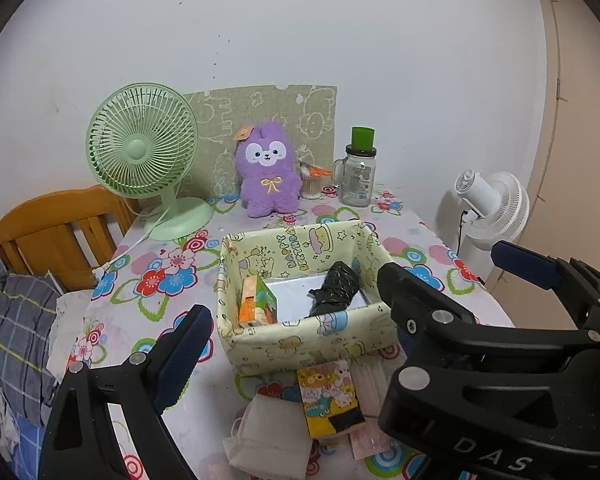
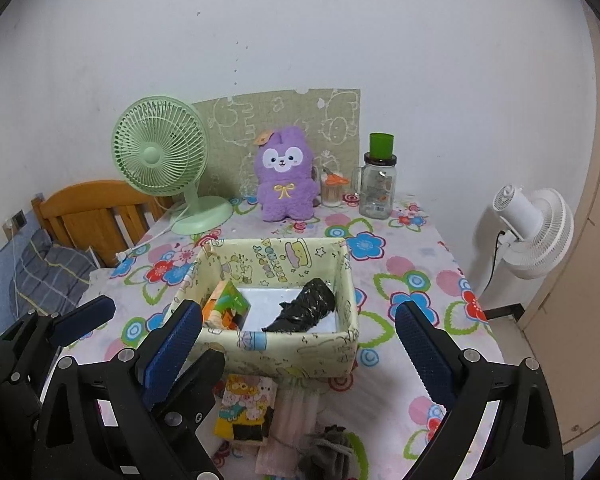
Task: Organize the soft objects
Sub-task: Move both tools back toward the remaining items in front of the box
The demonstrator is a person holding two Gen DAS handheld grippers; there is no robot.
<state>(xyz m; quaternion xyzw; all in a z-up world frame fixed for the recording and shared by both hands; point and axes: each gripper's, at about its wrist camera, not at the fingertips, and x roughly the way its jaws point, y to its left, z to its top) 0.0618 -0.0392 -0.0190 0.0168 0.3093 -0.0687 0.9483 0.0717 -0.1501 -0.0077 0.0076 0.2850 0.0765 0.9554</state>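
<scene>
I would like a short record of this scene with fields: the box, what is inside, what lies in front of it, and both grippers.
box: yellow cartoon-print box on the floral table
inside: black plastic roll, small colourful carton
in front of box: cartoon tissue pack, pink pack, grey knit item
left hand-held gripper: open, empty
right hand-held gripper: open, empty

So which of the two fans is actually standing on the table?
The green fan, standing on the floral table left of the purple plush. The white fan stands off the table's right edge.
</scene>
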